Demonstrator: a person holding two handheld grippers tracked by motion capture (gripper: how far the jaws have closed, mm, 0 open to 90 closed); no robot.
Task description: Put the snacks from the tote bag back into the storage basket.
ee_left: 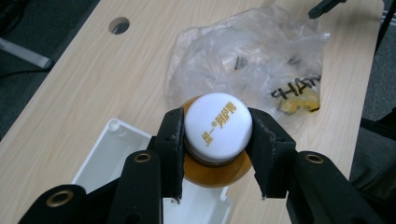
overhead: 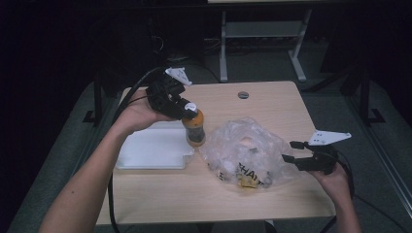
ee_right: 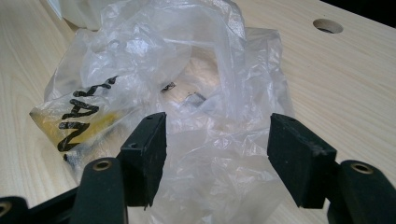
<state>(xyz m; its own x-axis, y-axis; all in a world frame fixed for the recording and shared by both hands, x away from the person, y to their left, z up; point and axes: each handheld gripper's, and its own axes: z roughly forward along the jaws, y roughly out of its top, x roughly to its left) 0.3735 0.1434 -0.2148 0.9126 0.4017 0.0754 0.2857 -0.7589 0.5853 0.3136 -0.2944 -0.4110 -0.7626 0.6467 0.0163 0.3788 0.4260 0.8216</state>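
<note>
An orange bottle (overhead: 195,131) with a white cap (ee_left: 218,126) hangs tilted over the right edge of a white tray (overhead: 153,148). My left gripper (overhead: 187,110) is shut on the bottle's cap, one jaw on each side of it. Right of the bottle lies a crumpled clear plastic bag (overhead: 248,153) with black lettering and something yellow inside. My right gripper (overhead: 290,151) stands open at the bag's right edge, with loose plastic (ee_right: 210,140) showing between its jaws, untouched by the pads.
The wooden table (overhead: 272,107) has a round cable hole (overhead: 243,94) near its far edge. Dark floor and a white desk frame (overhead: 262,43) lie beyond the table.
</note>
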